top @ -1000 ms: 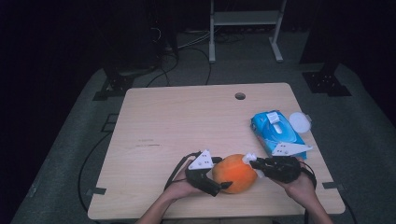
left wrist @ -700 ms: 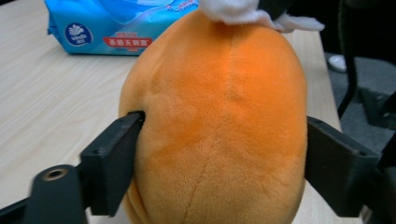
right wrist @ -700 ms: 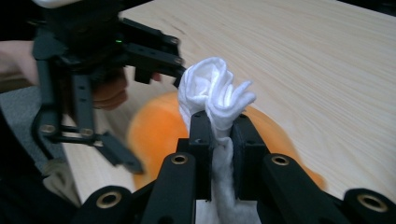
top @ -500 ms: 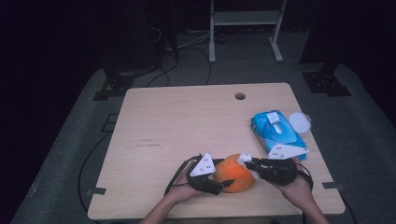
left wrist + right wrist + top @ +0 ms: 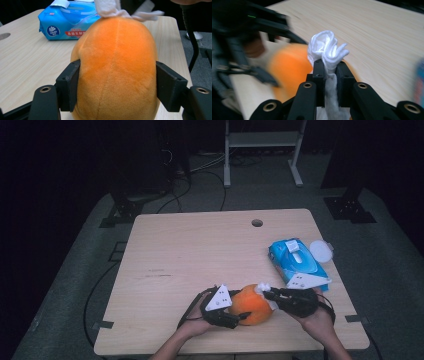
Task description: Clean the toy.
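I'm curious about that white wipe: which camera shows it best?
The right gripper view: the white wipe sits bunched, close up, pinched between that tool's black jaws. The left gripper view shows only a strip above the orange plush toy; the high view, a tiny white speck.

Orange plush toy [image 5: 116, 70]: soft short-pile fabric, looking matt, with a stitched seam running down its middle. White wipe [image 5: 325, 50]: thin crumpled cloth-like sheet, showing matt and creased. Wipes pack [image 5: 297, 261]: blue plastic film, shining glossy and wrinkling, with a printed label. Round lid [image 5: 321, 251]: white plastic, looking smooth. Table [image 5: 200, 250]: pale wood-grain top, appearing smooth and matt. Gripper pads [image 5: 68, 82]: black plastic, looking matt.
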Demonstrator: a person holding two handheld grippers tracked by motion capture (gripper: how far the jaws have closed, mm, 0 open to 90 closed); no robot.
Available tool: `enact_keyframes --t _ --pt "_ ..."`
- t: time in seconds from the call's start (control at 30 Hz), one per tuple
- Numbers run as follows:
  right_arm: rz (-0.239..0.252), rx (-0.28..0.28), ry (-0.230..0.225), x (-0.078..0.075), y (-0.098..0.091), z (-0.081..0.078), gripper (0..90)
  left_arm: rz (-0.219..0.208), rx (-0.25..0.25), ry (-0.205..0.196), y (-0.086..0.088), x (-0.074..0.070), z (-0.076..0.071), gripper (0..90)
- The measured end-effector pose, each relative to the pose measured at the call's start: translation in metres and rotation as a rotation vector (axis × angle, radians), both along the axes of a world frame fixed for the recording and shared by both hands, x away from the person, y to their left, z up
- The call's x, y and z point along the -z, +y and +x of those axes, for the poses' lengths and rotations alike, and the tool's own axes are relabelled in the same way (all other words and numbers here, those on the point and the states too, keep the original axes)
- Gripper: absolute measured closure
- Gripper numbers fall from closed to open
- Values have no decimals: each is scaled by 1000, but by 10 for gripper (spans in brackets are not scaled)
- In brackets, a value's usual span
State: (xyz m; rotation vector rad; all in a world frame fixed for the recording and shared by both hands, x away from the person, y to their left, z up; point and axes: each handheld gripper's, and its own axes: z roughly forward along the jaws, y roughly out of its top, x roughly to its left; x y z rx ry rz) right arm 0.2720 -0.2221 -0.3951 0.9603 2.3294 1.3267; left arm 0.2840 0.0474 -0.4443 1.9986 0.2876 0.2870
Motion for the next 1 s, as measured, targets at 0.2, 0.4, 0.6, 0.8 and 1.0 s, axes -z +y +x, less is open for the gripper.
enact_keyframes --t 0.2,0.4,0.6,0.8,1.0 --pt "3 9 10 2 0 -2 794 21 10 -16 -3 1 -2 273" --pt "-20 -63 -30 -5 20 -14 792 27 4 -18 -2 3 -4 273" --pt "-23 17 4 3 -6 1 790 17 5 -14 -2 3 -3 272" --pt "-25 24 10 3 -5 0 793 20 3 -11 -4 3 -2 268" --pt "-41 -74 -49 -6 25 -15 791 17 3 -15 -2 4 -3 266"
